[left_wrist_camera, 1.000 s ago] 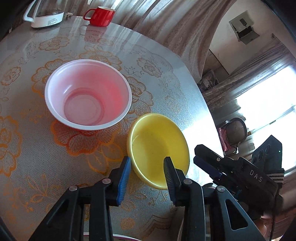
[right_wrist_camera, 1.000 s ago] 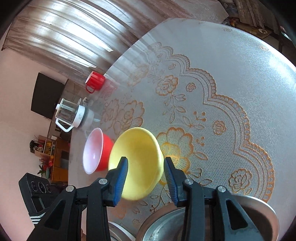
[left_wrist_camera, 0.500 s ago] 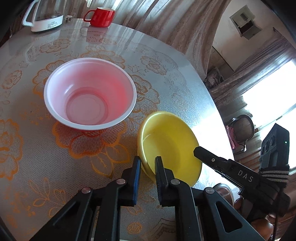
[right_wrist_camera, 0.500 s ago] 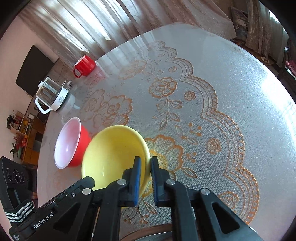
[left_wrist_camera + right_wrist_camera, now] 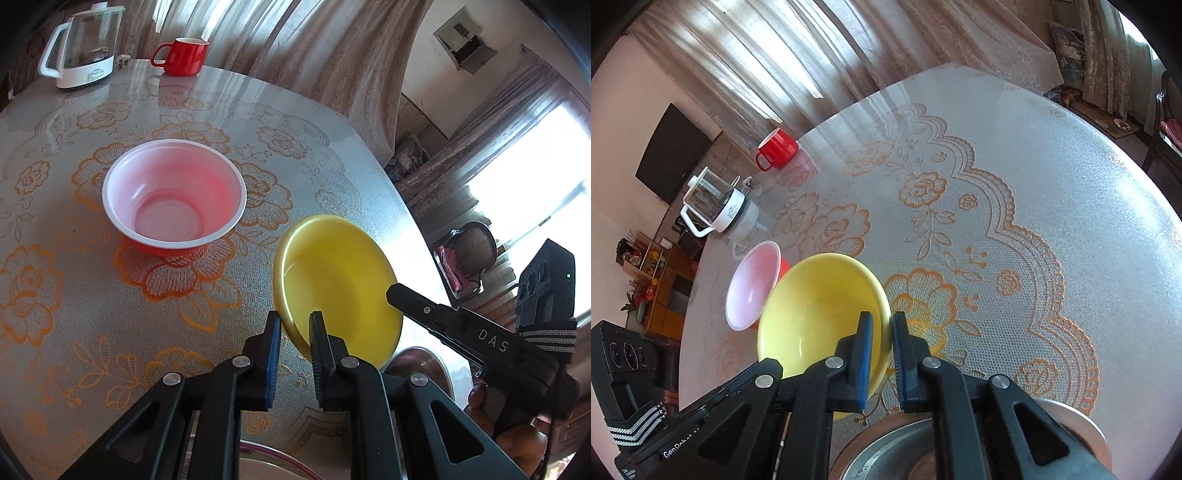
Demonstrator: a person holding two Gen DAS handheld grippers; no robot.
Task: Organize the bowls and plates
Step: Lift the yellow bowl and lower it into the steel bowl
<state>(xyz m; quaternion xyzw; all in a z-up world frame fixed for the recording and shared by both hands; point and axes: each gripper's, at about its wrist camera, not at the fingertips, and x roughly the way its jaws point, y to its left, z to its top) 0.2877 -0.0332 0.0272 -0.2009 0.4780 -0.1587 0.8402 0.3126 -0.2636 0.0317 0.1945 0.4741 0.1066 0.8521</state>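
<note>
A yellow bowl [image 5: 338, 284] is held tilted above the table, gripped from both sides. My left gripper [image 5: 295, 332] is shut on its near rim. My right gripper [image 5: 882, 332] is shut on its opposite rim; the bowl [image 5: 816, 314] shows in the right wrist view too. A red bowl with a white inside [image 5: 173, 199] sits upright on the lace-patterned table to the left of the yellow bowl; it also shows in the right wrist view [image 5: 753, 284]. A metal bowl [image 5: 890, 450] lies under the right gripper.
A red mug [image 5: 183, 55] and a glass kettle [image 5: 85, 48] stand at the far table edge. A pink-rimmed plate [image 5: 269, 465] shows under the left gripper. The table edge [image 5: 413, 221] curves on the right, with a chair [image 5: 469, 254] beyond it.
Both grippers closed on the yellow bowl's rim from opposite sides. The bowl has been lifted and tilted off the table.
</note>
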